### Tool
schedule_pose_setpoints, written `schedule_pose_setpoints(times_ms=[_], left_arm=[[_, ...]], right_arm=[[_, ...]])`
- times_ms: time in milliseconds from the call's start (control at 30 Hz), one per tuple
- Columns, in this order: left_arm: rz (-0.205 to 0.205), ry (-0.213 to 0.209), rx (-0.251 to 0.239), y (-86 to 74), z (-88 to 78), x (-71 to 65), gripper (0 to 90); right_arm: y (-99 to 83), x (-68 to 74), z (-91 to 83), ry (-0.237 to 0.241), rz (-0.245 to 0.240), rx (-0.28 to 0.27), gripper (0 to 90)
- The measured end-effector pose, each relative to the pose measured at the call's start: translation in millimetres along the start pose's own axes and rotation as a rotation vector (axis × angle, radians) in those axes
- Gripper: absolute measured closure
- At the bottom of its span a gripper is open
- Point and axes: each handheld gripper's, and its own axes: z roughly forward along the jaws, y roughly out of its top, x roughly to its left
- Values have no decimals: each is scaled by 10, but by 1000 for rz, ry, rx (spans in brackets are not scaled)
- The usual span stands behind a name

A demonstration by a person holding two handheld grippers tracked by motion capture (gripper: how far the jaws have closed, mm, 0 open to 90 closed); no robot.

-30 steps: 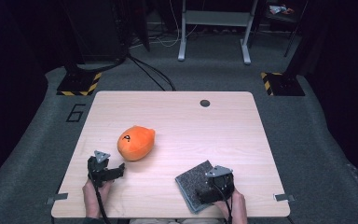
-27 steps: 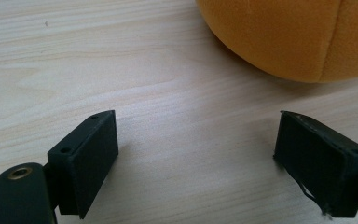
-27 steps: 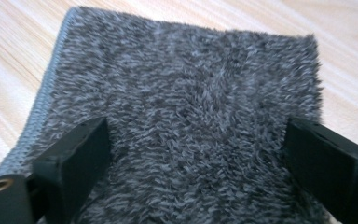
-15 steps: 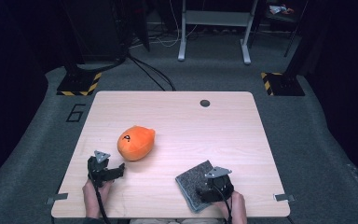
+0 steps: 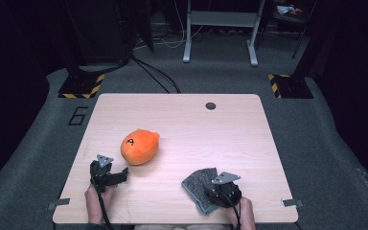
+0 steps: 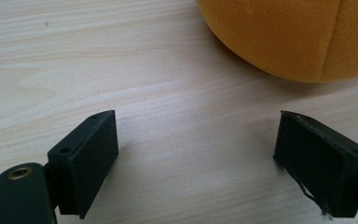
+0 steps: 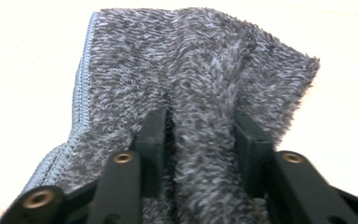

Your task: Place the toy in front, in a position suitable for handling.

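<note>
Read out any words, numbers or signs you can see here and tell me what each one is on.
"6": a large dark numeral on the grey floor mat, left of the table.
A small dark mark on the orange plush toy: too small to read, perhaps a stitched face.
Nothing readable on the grey cloth.

Pale wooden table [image 5: 230, 139] on grey carpet [image 5: 326, 139], dark surroundings, white metal stand [image 5: 219, 19] behind.

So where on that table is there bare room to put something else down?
The whole far half, around the small dark hole, is bare, as is the right side beyond the grey cloth. It is crowded near the front: the orange plush toy by the left claw, the cloth pinched in the right claw.
</note>
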Motion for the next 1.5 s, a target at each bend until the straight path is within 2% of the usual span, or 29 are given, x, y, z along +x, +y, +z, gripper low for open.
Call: schedule_pose_setpoints(times_ms=[33, 67, 200, 233, 267, 567, 700, 900, 933, 1000, 1067, 1100, 1200, 1500], left_arm=[[1, 0, 0, 0, 0, 1, 129], [1, 0, 0, 0, 0, 1, 129], [1, 0, 0, 1, 0, 1, 129], [1, 0, 0, 1, 0, 1, 128], [1, 0, 0, 1, 0, 1, 129], [0, 0, 0, 1, 1, 1, 129], [0, 0, 0, 1, 1, 2, 129], [0, 0, 0, 1, 1, 2, 129], [0, 0, -1, 1, 1, 1, 129], [0, -1, 0, 1, 1, 1, 129], [1, -1, 0, 1, 0, 2, 129], [1, -1, 0, 1, 0, 2, 129], [0, -1, 0, 1, 1, 2, 129], [1, -1, 0, 1, 1, 2, 129]], right_arm=[[0, -14, 2, 0, -16, -7, 652], [-4, -3, 0, 0, -3, -8, 667], [-18, -24, -17, 4, -31, -21, 704], [-19, -12, -17, 2, -3, -31, 709], [-17, -29, -30, 10, -18, -28, 712], [35, -89, -196, 14, 16, -97, 716], [63, -132, -262, 6, 15, -119, 716], [112, -240, -386, -30, 43, -152, 716], [126, -305, -428, -46, 48, -165, 716], [130, -334, -454, -59, 60, -167, 716], [141, -438, -525, -86, 72, -187, 716], [141, -438, -525, -86, 72, -187, 716], [158, -557, -620, -125, 94, -202, 715], [179, -814, -718, -200, 135, -209, 715]])
